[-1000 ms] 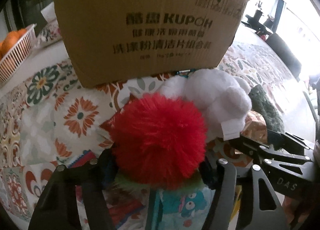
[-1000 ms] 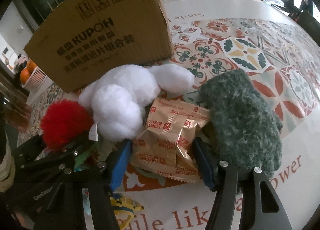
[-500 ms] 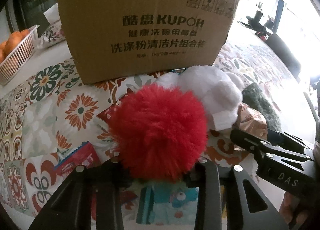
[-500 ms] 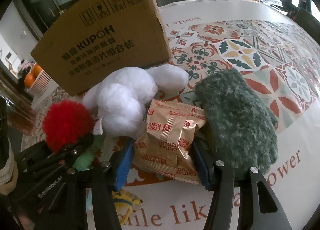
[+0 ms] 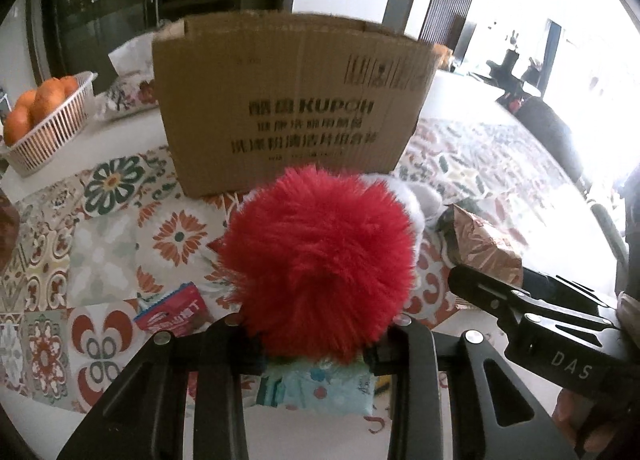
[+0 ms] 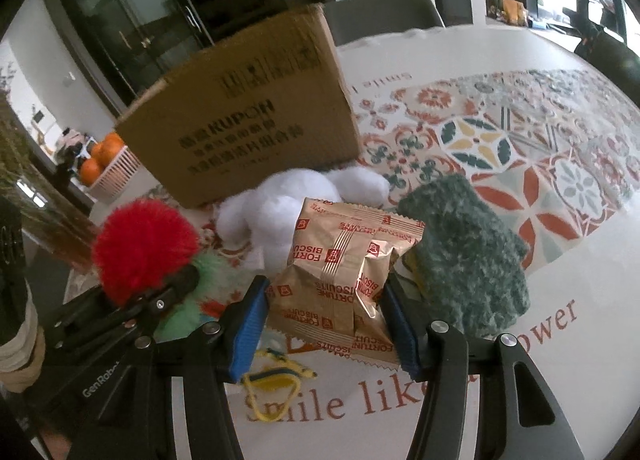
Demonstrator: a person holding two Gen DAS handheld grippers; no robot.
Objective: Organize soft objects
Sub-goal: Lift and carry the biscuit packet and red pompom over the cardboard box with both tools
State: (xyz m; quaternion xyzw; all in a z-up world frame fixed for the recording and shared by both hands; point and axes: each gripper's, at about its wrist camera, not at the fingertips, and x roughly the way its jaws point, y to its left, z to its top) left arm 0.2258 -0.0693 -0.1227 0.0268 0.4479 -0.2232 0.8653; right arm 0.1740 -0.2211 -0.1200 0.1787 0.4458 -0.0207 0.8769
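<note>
Two tools, each with a load: left tool point(image 5: 316, 344) clamped low on the red pom-pom point(image 5: 320, 260), right tool point(image 6: 324, 320) pinched on the biscuit packet point(image 6: 348, 272). Both loads raised off the counter point(image 6: 560, 260), below the cardboard box point(image 5: 288, 108) at 12 o'clock. Carry step apparently in hand; next, probably up over the box rim, then release. Box contents hidden. Oranges in the white basket point(image 5: 52, 132) at 9 o'clock.
</note>
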